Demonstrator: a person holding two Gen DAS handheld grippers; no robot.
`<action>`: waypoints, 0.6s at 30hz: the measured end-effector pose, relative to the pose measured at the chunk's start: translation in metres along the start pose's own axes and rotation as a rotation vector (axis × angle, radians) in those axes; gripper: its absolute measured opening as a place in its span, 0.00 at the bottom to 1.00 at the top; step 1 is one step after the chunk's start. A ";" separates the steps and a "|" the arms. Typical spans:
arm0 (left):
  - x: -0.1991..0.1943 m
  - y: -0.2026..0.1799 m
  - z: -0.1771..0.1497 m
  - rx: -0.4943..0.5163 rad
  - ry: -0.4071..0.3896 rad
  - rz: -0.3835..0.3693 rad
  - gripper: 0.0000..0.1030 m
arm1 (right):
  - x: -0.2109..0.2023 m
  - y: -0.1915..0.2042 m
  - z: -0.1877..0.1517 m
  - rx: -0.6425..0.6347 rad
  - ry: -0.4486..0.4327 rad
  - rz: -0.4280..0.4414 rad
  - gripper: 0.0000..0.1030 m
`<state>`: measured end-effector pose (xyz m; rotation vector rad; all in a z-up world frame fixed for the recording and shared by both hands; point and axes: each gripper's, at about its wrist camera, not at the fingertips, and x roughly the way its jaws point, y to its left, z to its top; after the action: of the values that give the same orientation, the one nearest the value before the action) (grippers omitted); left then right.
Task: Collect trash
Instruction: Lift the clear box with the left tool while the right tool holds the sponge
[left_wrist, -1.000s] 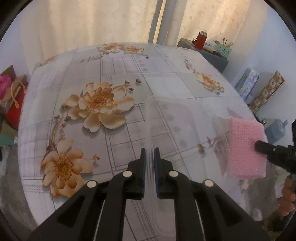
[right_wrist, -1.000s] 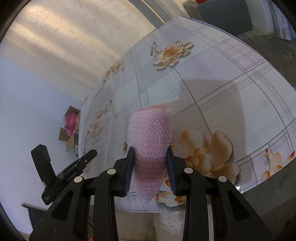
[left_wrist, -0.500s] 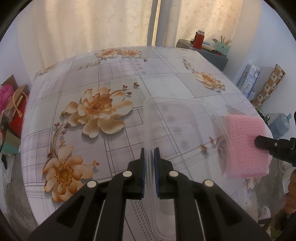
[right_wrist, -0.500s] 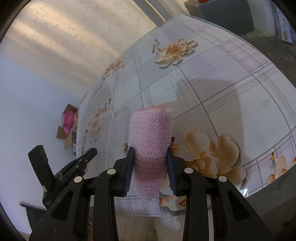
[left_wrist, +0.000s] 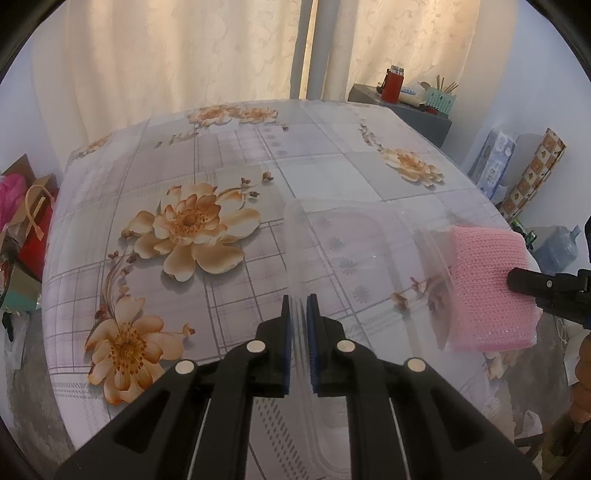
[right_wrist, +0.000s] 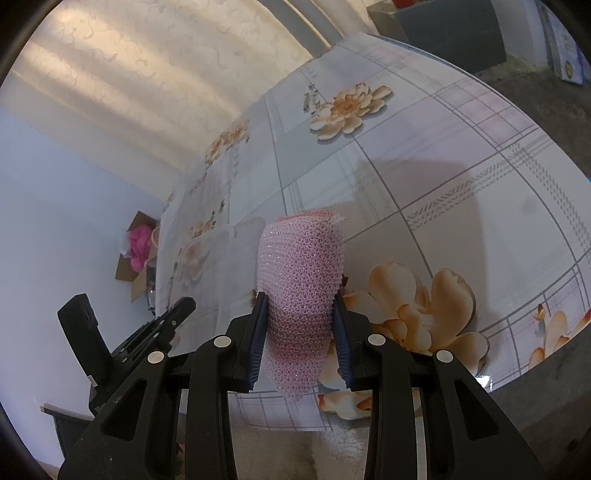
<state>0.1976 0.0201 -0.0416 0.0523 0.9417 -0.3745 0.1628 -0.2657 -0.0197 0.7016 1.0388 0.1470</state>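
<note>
My left gripper (left_wrist: 298, 325) is shut on the rim of a clear plastic container (left_wrist: 354, 251), holding it above the flowered table (left_wrist: 207, 177). My right gripper (right_wrist: 301, 332) is shut on a pink mesh sponge (right_wrist: 301, 277). In the left wrist view the sponge (left_wrist: 487, 288) sits just right of the container's right wall, with the right gripper (left_wrist: 546, 288) coming in from the right edge. In the right wrist view the left gripper (right_wrist: 147, 332) shows at the lower left, and the container (right_wrist: 243, 240) is faint behind the sponge.
A dark side table (left_wrist: 406, 107) with a red flask (left_wrist: 391, 79) stands at the back right. Boxes (left_wrist: 498, 162) and a water jug (left_wrist: 557, 247) stand on the floor to the right. Bags (left_wrist: 26, 221) lie on the left floor. Curtains hang behind.
Both grippers have risen a little with their loads, so more of the table shows. The sponge stays beside the container's right wall.
</note>
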 end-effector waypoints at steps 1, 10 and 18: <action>-0.001 -0.001 0.000 0.002 -0.005 0.001 0.06 | -0.001 0.000 0.000 0.000 -0.001 0.001 0.30; -0.013 -0.005 0.003 0.007 -0.043 -0.013 0.04 | -0.009 -0.001 -0.001 0.002 -0.013 0.011 0.30; -0.023 -0.005 0.005 -0.008 -0.067 -0.041 0.03 | -0.018 -0.003 -0.003 0.008 -0.029 0.018 0.30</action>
<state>0.1878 0.0207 -0.0198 0.0131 0.8788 -0.4078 0.1505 -0.2741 -0.0095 0.7185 1.0066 0.1475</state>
